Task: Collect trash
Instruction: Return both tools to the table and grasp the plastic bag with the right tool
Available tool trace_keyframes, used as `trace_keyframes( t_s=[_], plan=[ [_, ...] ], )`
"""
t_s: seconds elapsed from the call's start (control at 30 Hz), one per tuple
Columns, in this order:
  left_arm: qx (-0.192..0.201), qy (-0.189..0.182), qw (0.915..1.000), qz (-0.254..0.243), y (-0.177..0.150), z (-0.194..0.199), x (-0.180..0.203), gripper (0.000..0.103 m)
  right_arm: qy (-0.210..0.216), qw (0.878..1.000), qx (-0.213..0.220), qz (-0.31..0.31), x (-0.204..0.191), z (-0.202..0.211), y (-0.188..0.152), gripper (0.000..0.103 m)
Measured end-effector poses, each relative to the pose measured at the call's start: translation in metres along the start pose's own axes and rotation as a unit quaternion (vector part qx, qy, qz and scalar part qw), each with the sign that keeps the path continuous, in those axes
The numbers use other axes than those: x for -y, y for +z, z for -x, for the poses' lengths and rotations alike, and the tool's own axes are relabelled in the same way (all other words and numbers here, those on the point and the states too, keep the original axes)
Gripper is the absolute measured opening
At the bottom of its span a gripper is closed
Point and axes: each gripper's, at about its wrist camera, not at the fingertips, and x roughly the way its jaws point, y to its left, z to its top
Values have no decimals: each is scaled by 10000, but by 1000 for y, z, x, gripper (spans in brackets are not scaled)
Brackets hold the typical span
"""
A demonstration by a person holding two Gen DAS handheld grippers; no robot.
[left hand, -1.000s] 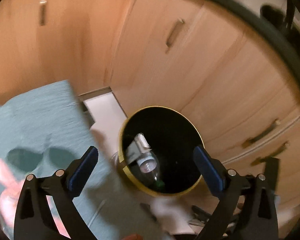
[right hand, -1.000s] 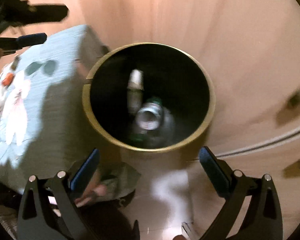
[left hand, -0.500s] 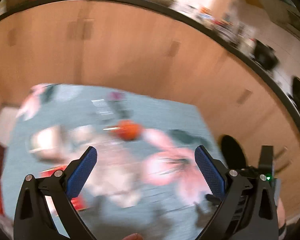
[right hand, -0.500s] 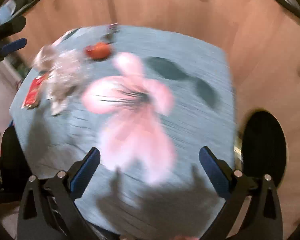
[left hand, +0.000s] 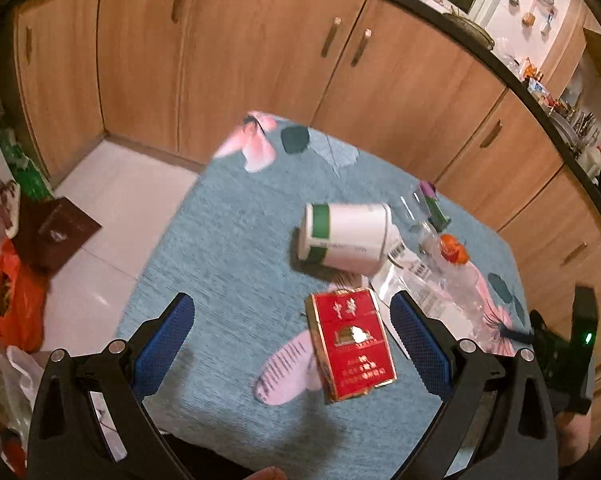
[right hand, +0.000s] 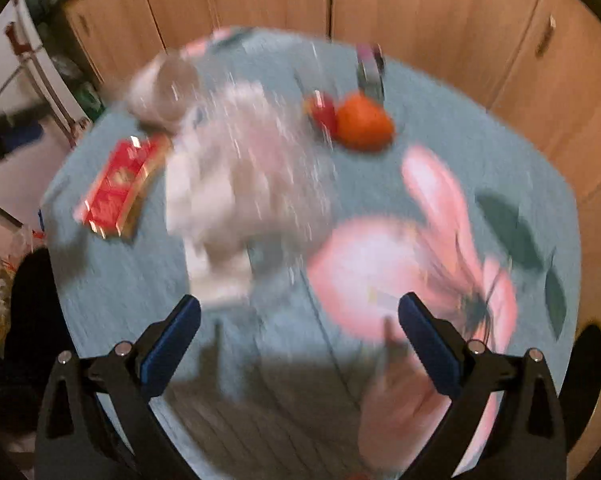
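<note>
— Both views had swung off the black bin and back over the desk [left hand: 220, 240] since a second earlier, hadn't they?

— They had. The left tongs [left hand: 292, 344] hung spread and empty above the blue cloth, with the red cigarette pack [left hand: 348, 348] lying flat between the pads, nearer the right one. Just beyond it lay a white tub [left hand: 346, 238] on its side, and to its right a crumpled clear wrapper [left hand: 440, 280] and an orange ball [left hand: 452, 250].

— And the right tongs [right hand: 300, 344]?

— Spread too, holding nothing, over the pink flower print. That view was smeared by motion; the white wrapper [right hand: 240, 184] sat ahead, the pack [right hand: 120, 188] off to the left.

— What could have gone wrong?

— The pack lay flat and slightly skewed, so pads closing from above might have skidded over its glossy face or nudged it off the near edge. The tub looked free to roll if bumped. Both tongs converging on neighbouring litter could also have knocked together.
</note>
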Motion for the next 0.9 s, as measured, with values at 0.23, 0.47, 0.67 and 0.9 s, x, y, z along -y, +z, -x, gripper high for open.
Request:
trace_keyframes(
  t_s=[0.23, 0.47, 0.67, 0.9],
  plan=[
    [-4, 16, 10000, 49, -4, -4, -3, 94, 1227, 9915, 317, -279, 9, 0, 54, 84],
    [-25, 179, 9998, 41, -2, -12, -16, 94, 1020, 9933, 427, 334, -32, -17, 75, 64],
    [-63, 431, 9988, -224, 2, -24, -12, 94, 615, 9972, 295, 317, -30, -37, 75, 2],
    [-158, 348, 9957, -843, 27, -51, 27, 95, 1590, 9766, 1264, -705, 12, 39, 41, 2]
  ],
)
